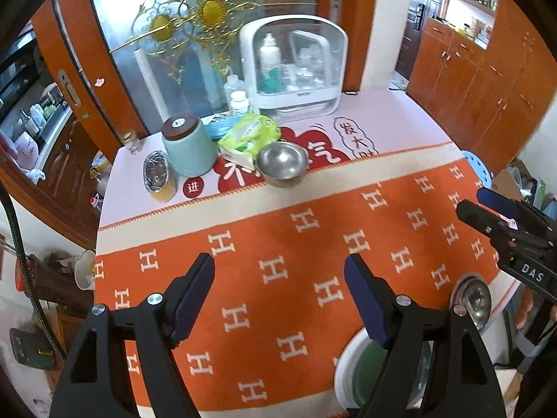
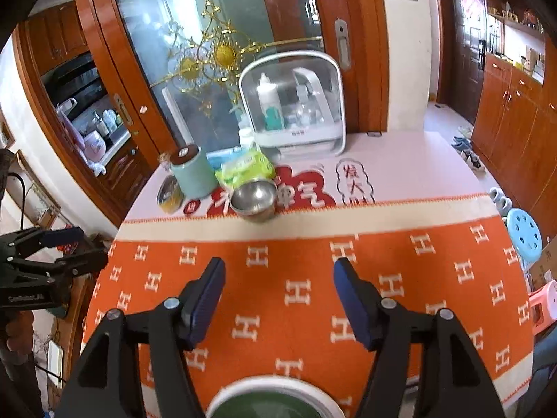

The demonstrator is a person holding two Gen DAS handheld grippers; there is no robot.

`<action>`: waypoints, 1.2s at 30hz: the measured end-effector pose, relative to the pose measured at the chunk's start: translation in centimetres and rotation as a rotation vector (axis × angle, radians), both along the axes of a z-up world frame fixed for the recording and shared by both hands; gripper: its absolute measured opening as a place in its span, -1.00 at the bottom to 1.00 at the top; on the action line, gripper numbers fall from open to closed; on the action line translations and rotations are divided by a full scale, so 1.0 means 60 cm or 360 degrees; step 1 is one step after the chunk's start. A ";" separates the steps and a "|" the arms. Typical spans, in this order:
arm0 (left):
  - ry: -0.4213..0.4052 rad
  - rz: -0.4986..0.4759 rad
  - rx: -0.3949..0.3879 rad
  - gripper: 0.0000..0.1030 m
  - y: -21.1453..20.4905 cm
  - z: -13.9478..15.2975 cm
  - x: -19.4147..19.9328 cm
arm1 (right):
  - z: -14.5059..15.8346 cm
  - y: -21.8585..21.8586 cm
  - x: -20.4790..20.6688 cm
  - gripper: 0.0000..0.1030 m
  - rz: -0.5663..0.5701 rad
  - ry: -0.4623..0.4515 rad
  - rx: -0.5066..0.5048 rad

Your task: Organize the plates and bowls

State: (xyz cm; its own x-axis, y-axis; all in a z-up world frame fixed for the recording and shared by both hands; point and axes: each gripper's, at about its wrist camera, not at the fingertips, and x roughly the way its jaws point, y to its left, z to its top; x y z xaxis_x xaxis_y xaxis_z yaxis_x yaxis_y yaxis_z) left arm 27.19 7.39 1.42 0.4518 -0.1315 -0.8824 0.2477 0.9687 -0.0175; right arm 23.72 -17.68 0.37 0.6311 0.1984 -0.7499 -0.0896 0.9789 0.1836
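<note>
Hovering over the table, both grippers have jaws spread wide w/ nothing between them: left gripper [image 1: 278,271] and right gripper [image 2: 276,275], each w/ black plastic arms and ribbed dark-blue pads. Below them lies a woven orange cloth [image 2: 278,278] patterned w/ cream H shapes, edged by a cream band. A round, shiny steel bowl [image 1: 282,164] sits at 12 o'clock from the left gripper, beyond the cloth's cream band, on the pink printed table cover [image 1: 400,122], touching a crinkly green tissue pack [image 1: 249,136]. At 11 o'clock, a smooth mint-green cylindrical jar [image 1: 188,148] w/ dark brown lid, and just beside it a foil-topped yellow cup [image 1: 158,176]. Behind stands a rounded white cabinet box [image 1: 296,66] w/ clear front, bottles inside. A white-rimmed green plate [image 2: 275,400] sits at 6 o'clock in the right wrist view, partly cut off. A second small steel bowl [image 1: 473,301] lies near the table edge at 4 o'clock in the left wrist view.
</note>
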 end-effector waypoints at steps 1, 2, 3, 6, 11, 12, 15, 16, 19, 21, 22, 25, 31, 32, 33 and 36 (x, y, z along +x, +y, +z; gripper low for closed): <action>0.0004 0.0009 -0.0004 0.47 0.009 -0.003 0.015 | 0.002 0.009 0.011 0.26 -0.0005 -0.0015 -0.0004; 0.0011 0.0015 -0.0008 0.47 0.017 -0.008 0.030 | 0.001 0.015 0.021 0.26 -0.0008 -0.0023 -0.0004; 0.0018 0.0016 -0.0010 0.47 0.021 -0.011 0.040 | 0.002 0.022 0.034 0.26 -0.0014 -0.0032 -0.0002; 0.0031 0.0013 -0.0014 0.47 0.035 -0.025 0.082 | 0.002 0.037 0.063 0.26 -0.0041 -0.0045 0.0006; 0.0022 -0.0009 -0.0044 0.47 0.043 -0.044 0.135 | -0.001 0.056 0.121 0.26 -0.0080 -0.0079 0.0002; 0.0023 -0.0014 -0.0056 0.47 0.044 -0.047 0.145 | -0.003 0.059 0.133 0.26 -0.0088 -0.0083 0.0006; 0.0016 -0.0017 -0.0091 0.47 0.048 -0.058 0.175 | -0.011 0.065 0.162 0.26 -0.0108 -0.0088 0.0008; 0.0011 -0.0021 -0.0115 0.47 0.050 -0.063 0.187 | -0.013 0.065 0.168 0.26 -0.0113 -0.0091 0.0010; 0.0010 -0.0039 -0.0174 0.47 0.052 -0.077 0.211 | -0.027 0.068 0.192 0.26 -0.0120 -0.0097 0.0023; 0.0007 -0.0057 -0.0196 0.47 0.051 -0.088 0.226 | -0.039 0.072 0.203 0.27 -0.0114 -0.0096 0.0029; 0.0003 -0.0069 -0.0204 0.47 0.049 -0.097 0.233 | -0.047 0.073 0.209 0.27 -0.0114 -0.0092 0.0030; 0.0033 -0.0097 -0.0232 0.47 0.043 -0.126 0.257 | -0.073 0.078 0.225 0.26 -0.0112 -0.0079 0.0039; 0.0108 -0.0080 -0.0376 0.47 0.041 -0.196 0.295 | -0.126 0.081 0.251 0.26 -0.0123 -0.0079 0.0078; 0.0113 -0.0072 -0.0405 0.47 0.042 -0.207 0.300 | -0.136 0.081 0.256 0.27 -0.0129 -0.0082 0.0082; 0.0114 -0.0059 -0.0437 0.47 0.044 -0.218 0.306 | -0.146 0.082 0.261 0.27 -0.0134 -0.0085 0.0084; 0.0131 -0.0016 -0.0523 0.47 0.047 -0.254 0.326 | -0.173 0.083 0.276 0.26 -0.0141 -0.0088 0.0084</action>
